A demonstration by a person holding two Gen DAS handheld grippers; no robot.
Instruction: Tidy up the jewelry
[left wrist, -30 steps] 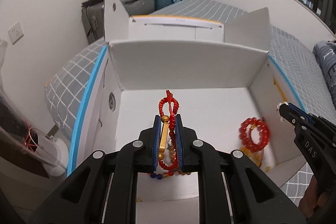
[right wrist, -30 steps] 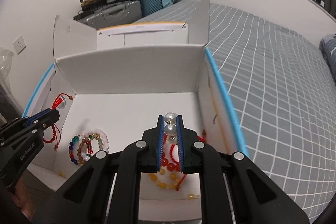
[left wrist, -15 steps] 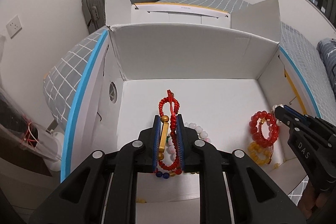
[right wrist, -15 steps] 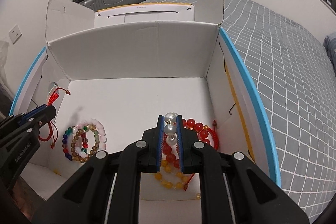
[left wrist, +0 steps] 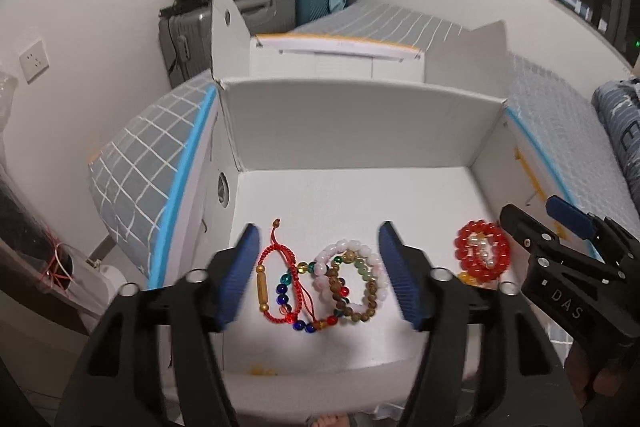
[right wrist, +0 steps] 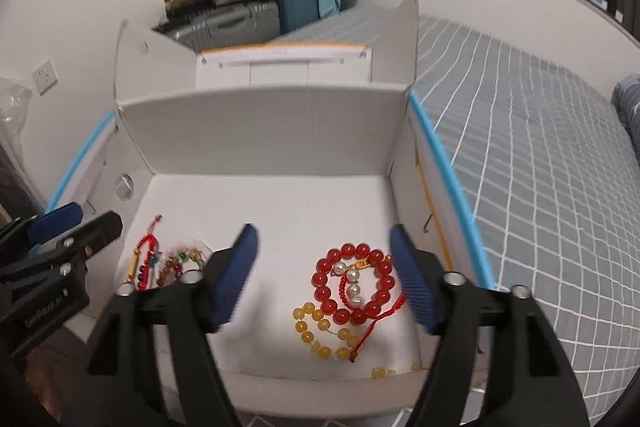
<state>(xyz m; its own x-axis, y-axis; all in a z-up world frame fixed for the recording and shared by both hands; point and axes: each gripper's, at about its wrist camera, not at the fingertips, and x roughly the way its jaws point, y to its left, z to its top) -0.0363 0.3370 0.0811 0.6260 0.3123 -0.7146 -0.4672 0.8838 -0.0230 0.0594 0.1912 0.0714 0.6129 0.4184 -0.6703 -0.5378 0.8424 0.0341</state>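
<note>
The left hand-held gripper [left wrist: 316, 277] is hanging released over the white box [left wrist: 360, 131], grasping nothing; beneath it a red cord bracelet [left wrist: 276, 283] is lying beside a pile of bead bracelets [left wrist: 352, 285]; the right hand-held gripper [right wrist: 324, 277] is likewise standing wide and empty above a red bead bracelet [right wrist: 354, 283], a short pearl string [right wrist: 350, 283] and a yellow bead bracelet [right wrist: 320, 331]; every visible piece is sitting inside the box on the bed [right wrist: 540, 167], so the sorting is looking nearly done; only tidying seems left.
</note>
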